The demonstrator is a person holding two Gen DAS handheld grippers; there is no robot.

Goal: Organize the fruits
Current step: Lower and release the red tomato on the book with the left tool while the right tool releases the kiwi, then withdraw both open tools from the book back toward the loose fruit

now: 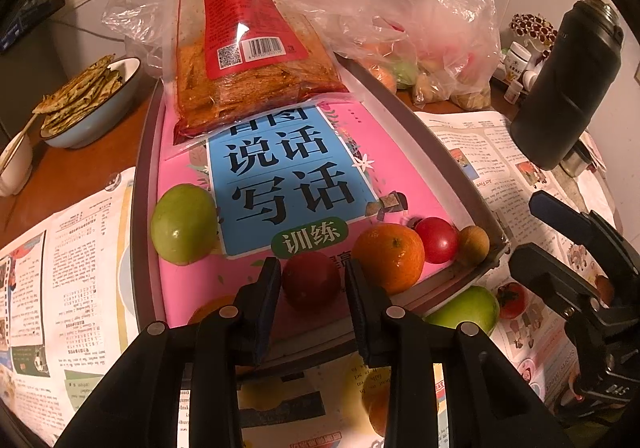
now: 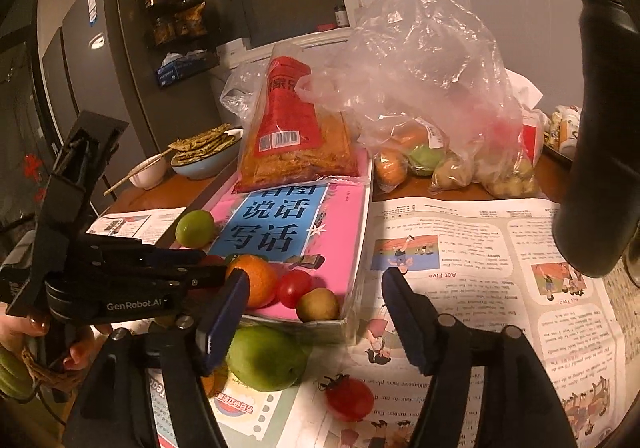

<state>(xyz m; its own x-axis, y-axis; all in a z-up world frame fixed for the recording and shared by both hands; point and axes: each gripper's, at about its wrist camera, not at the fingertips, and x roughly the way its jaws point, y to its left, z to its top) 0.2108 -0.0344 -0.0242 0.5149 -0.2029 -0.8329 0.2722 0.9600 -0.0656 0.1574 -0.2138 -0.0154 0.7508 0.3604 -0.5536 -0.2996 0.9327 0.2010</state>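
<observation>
A grey tray [image 1: 440,152] holds a pink book, and fruit lies on the book. My left gripper [image 1: 314,280] is shut on a red tomato [image 1: 310,280] just over the book's near end. Beside it lie an orange [image 1: 390,256], a second tomato [image 1: 436,240], a small brown fruit [image 1: 474,244] and, to the left, a green apple [image 1: 184,224]. My right gripper [image 2: 315,276] stands open and empty above the tray's near corner, with the brown fruit [image 2: 318,304] beyond its fingers. A green pear-like fruit [image 2: 266,358] and a small stemmed tomato [image 2: 348,398] lie on the newspaper below it.
A red snack packet [image 1: 240,48] rests on the tray's far end. Behind it is a clear plastic bag [image 2: 432,108] with more fruit. A black flask [image 1: 568,80] stands at the right, and a bowl of flatbread [image 1: 88,100] at the left. Newspaper [image 2: 480,248] covers the table.
</observation>
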